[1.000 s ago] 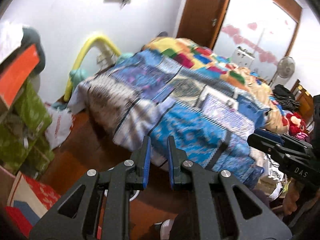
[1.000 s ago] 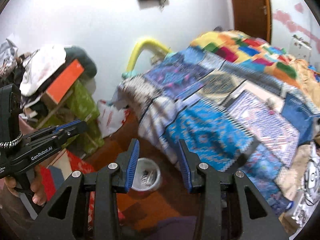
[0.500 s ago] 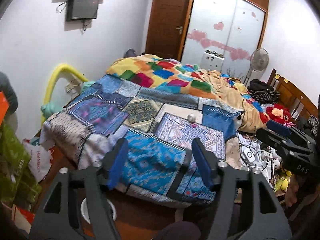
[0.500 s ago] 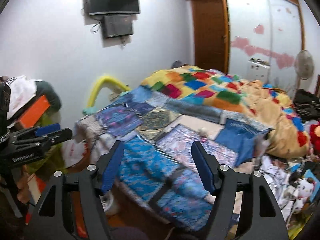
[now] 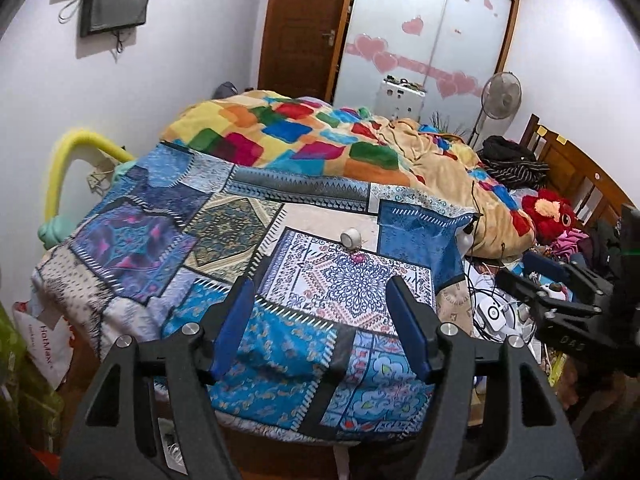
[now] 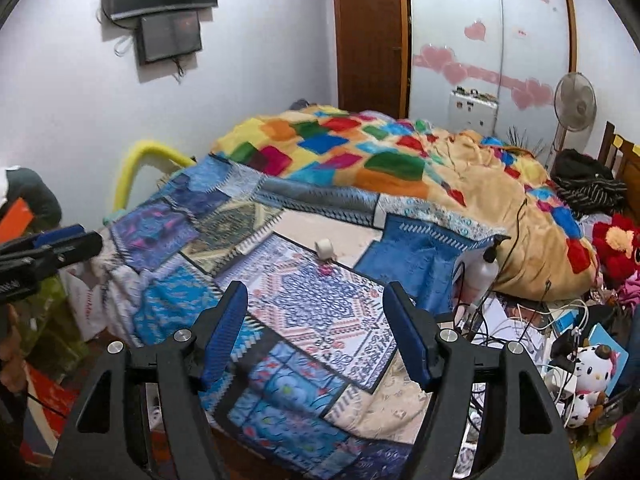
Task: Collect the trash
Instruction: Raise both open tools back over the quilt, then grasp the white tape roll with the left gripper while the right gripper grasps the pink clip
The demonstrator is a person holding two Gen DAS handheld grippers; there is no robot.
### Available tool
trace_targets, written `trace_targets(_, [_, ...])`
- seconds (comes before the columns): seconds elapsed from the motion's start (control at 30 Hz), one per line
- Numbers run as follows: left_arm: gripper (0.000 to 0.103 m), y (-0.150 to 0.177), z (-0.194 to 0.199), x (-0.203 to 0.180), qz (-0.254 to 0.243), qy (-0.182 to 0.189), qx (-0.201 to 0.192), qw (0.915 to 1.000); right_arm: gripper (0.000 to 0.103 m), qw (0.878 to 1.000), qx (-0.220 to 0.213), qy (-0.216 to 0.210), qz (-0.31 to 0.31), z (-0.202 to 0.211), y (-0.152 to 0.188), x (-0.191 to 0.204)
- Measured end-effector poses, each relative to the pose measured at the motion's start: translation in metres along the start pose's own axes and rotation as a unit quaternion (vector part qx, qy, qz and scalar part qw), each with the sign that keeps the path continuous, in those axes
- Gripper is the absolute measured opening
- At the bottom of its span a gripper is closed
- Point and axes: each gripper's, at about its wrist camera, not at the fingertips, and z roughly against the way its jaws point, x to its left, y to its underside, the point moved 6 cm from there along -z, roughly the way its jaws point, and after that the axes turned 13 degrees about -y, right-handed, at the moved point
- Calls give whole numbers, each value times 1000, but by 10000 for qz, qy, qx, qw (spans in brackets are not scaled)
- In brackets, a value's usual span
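My left gripper (image 5: 320,328) and right gripper (image 6: 316,328) have just spread apart, nothing between them, both facing the patchwork bedspread (image 5: 224,240) (small white roll (image 5: 351,237) on it)

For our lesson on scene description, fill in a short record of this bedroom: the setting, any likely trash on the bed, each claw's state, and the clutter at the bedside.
setting: bed under a blue patchwork quilt
likely trash: small white tape-like roll beside a tiny pink scrap, both on the quilt
left claw: open, empty
right claw: open, empty
bedside clutter: tangled white cables, white pump bottle
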Motion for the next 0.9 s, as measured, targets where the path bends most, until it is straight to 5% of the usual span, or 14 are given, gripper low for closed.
trace_targets(0.5, [67, 2, -147, -1, -68, 10, 555, 9984, 66, 9962, 727, -211, -420, -158, 15, -58])
trace_targets(0.9, [67, 14, -214, 0, -98, 21, 859, 9963, 40, 9923, 1212, -242, -31, -240, 25, -70])
